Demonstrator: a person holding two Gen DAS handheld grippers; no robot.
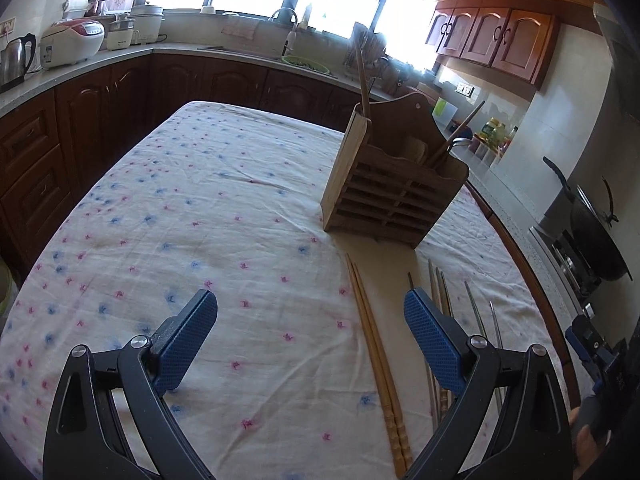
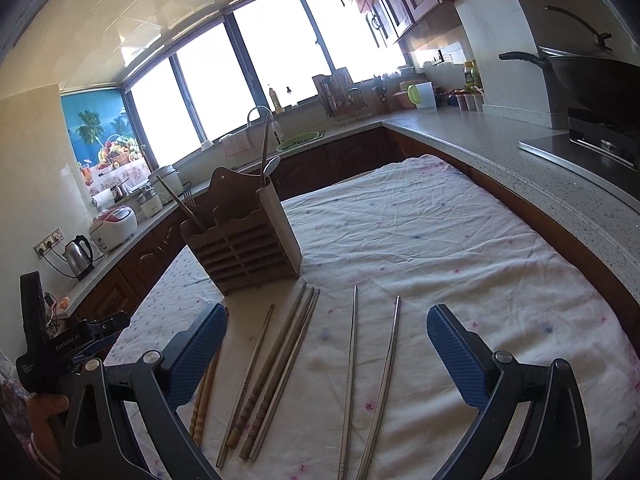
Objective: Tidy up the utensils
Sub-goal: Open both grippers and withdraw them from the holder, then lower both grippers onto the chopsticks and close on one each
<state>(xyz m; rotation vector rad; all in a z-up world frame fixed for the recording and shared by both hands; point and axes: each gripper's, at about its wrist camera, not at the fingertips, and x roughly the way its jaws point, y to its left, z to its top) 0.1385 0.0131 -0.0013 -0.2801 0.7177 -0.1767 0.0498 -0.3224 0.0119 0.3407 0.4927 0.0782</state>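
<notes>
Both grippers hung over the near end of the table, nothing in either one. The left gripper [image 1: 310, 316] had its blue pads spread wide apart, and the right gripper [image 2: 326, 330] was just as wide, jaws empty.

Right under them the chopsticks were laid out on the flowery tablecloth [image 2: 460, 248], all pointing roughly away from the cameras. Counting from the right wrist view: a pale bamboo pair [image 2: 204, 396] on the far left with turned, ridged handles, the two sticks touching and partly hidden behind the left pad. Next to those a group of four darker sticks [image 2: 276, 368], brownish with banded grips near the close end; three lay bunched together, one a bit apart on the left. Then two metal chopsticks [image 2: 370, 376], thin and silvery, apart from each other and splaying slightly. So eight sticks that I could count.

Farther back stood one wooden utensil holder [image 2: 244, 244], slatted front, scalloped top edge, tall backboard, sitting on the cloth just beyond the stick tips. Some utensils already stood in it, including a fork [image 2: 191, 200], a spoon [image 2: 273, 165] and a few long wooden handles; I couldn't tell exactly how many.
</notes>
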